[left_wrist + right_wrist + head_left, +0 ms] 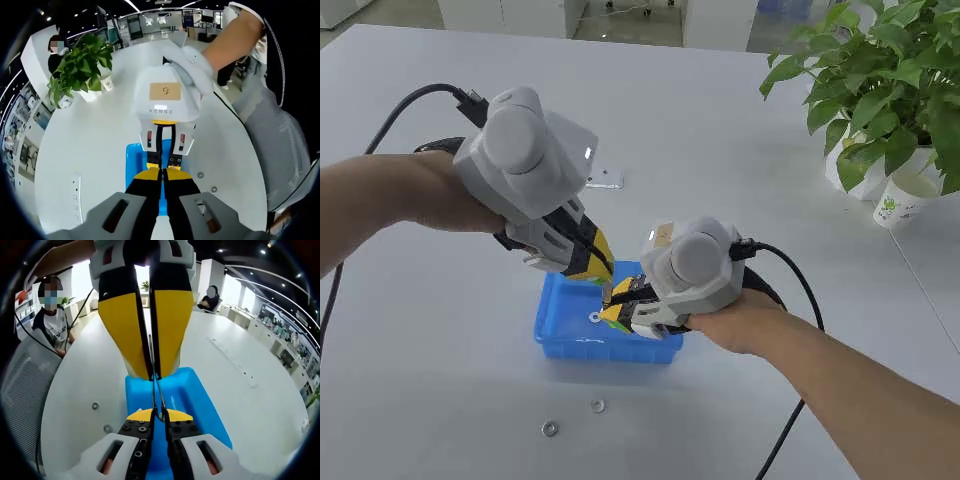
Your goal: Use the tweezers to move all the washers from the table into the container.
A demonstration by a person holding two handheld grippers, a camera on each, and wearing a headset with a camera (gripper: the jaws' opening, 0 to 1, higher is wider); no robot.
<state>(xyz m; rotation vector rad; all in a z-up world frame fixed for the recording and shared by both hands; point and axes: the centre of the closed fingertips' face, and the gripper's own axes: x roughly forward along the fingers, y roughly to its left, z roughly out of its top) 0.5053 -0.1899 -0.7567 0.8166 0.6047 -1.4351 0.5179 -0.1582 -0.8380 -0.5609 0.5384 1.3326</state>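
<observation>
A blue container sits on the white table. Both grippers meet tip to tip above it. My left gripper comes down from the left and is shut on thin metal tweezers. My right gripper rises from the right, its jaws closed around the tweezers' lower end. One washer shows at the tweezers' end over the container floor; I cannot tell whether it is held. Two washers lie on the table in front of the container, also seen as washers.
A potted plant and a paper cup stand at the far right. A flat white strip lies behind the grippers. Cables trail from both grippers. Seated people are beyond the table.
</observation>
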